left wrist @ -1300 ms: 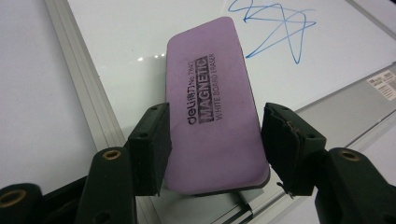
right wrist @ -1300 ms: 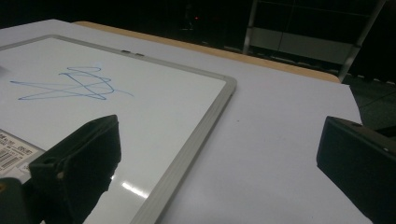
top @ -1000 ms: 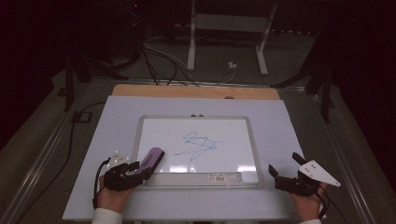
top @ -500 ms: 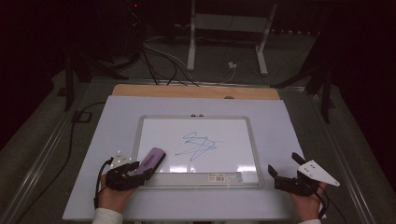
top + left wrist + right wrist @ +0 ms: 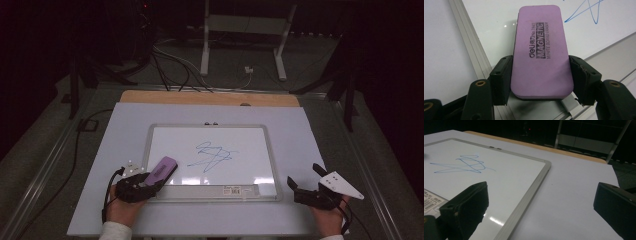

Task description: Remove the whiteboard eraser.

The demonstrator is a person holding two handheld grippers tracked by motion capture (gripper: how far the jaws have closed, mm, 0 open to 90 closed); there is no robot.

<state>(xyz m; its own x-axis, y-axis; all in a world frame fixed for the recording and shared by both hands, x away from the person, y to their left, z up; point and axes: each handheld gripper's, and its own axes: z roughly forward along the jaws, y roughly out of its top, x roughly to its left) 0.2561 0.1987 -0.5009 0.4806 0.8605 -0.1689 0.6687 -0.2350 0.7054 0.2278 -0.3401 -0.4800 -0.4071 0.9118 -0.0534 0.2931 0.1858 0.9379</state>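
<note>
A purple magnetic whiteboard eraser (image 5: 161,169) (image 5: 540,50) lies slanted over the lower left corner of a whiteboard (image 5: 215,126) (image 5: 469,50). My left gripper (image 5: 151,180) (image 5: 540,75) has its pads pressed on the eraser's two long sides near its closer end; the jaws have just been closing on it. A blue scribble (image 5: 212,155) (image 5: 461,165) marks the middle of the board. My right gripper (image 5: 303,175) (image 5: 541,202) rests open beside the board's lower right corner (image 5: 544,170), with nothing between its jaws.
The whiteboard lies on a white tabletop (image 5: 310,130) with a wooden strip (image 5: 210,97) along its far edge. A barcode label (image 5: 234,190) sits on the board's near rim. Dark floor, cables (image 5: 175,65) and a metal stand (image 5: 240,50) lie beyond the table.
</note>
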